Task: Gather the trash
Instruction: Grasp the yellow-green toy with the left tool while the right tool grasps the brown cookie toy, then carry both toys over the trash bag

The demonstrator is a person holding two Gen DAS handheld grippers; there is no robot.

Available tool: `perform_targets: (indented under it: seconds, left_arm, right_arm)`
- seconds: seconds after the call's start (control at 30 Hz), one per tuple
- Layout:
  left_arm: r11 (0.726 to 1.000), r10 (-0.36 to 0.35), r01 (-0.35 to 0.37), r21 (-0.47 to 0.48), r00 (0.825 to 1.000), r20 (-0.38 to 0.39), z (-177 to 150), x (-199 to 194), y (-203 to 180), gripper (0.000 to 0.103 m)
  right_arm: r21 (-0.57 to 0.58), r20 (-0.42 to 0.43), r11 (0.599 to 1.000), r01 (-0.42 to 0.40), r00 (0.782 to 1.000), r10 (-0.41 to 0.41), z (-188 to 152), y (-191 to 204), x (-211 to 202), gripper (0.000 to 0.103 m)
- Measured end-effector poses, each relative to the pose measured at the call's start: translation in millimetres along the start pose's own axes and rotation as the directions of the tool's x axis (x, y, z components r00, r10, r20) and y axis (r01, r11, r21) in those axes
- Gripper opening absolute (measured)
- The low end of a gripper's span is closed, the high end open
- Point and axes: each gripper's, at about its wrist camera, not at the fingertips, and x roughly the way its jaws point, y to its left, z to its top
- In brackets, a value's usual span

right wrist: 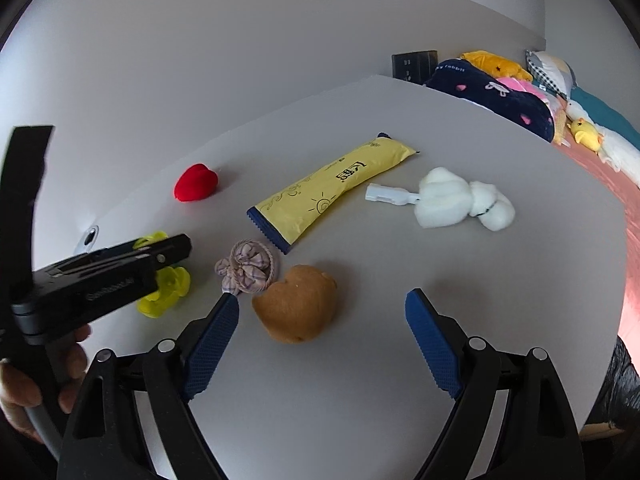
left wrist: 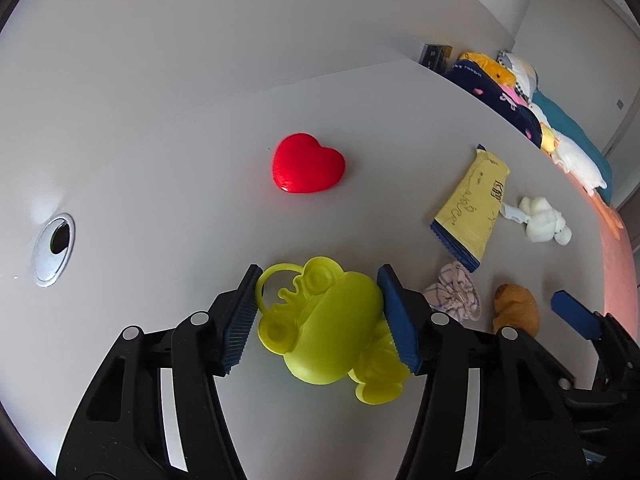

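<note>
A flat yellow wrapper (right wrist: 332, 192) with dark blue crimped ends and black printing lies lengthwise on the grey table (right wrist: 400, 320), between a red heart and a white sponge brush. A yellow-green plastic frog toy (left wrist: 332, 332) lies on its side on the table, pinched between the blue pads of the left gripper (left wrist: 320, 320), its ring loop pointing away

Grey table (right wrist: 400, 360) – red heart (right wrist: 196, 182), yellow wrapper (right wrist: 332, 188), brown bun (right wrist: 298, 304)
</note>
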Motion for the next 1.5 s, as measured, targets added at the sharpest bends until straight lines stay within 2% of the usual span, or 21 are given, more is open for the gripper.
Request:
perform_targets:
  seconds: [0.07, 0.2, 0.23, 0.27, 0.5, 0.83, 1.5]
  left_arm:
    - [1.0, 0.001, -0.001, -0.003, 1.0, 0.006, 0.7, -2.5, 1.4, 0.058]
    - [1.0, 0.003, -0.003, -0.004, 1.0, 0.017, 2.1, -6.5, 1.6, 0.058]
    - [1.0, 0.004, -0.004, -0.004, 1.0, 0.018, 2.2, -6.6, 1.5, 0.058]
    - [1.0, 0.004, -0.004, -0.003, 1.0, 0.018, 2.1, -6.5, 1.4, 0.058]
    - [1.0, -0.012, 0.012, 0.004, 0.998, 0.066, 3.0, -20.3, -1.0, 0.057]
    - [0.997, -0.054, 0.047, 0.061, 0.991, 0.119, 3.3, -48.1, -25.5, 0.057]
    - [0.974, -0.157, 0.136, 0.182, 0.982, 0.104, -19.2, -71.6, -122.6, 0.057]
  right_arm:
    - [-0.005, -0.011, 1.0, 0.002, 1.0, -0.002, 0.5, 0.9, 4.3, 0.074]
    - [-0.028, -0.029, 0.999, 0.021, 0.999, -0.022, 1.7, 3.4, 11.4, 0.06]
    - [-0.034, -0.027, 0.999, 0.032, 0.999, -0.033, 1.4, 3.7, 11.4, 0.051]
    - [-0.037, -0.027, 0.998, 0.041, 0.999, -0.042, 1.6, 3.6, 11.3, 0.048]
    - [-0.007, -0.018, 1.0, 0.022, 1.0, -0.022, -1.7, -6.8, 0.0, 0.047]
    - [0.039, 0.049, 0.999, 0.02, 0.999, -0.022, -4.4, -28.8, -41.1, 0.047]
    - [0.14, 0.139, 0.987, 0.074, 0.986, -0.094, -33.1, -99.9, -123.1, 0.047]
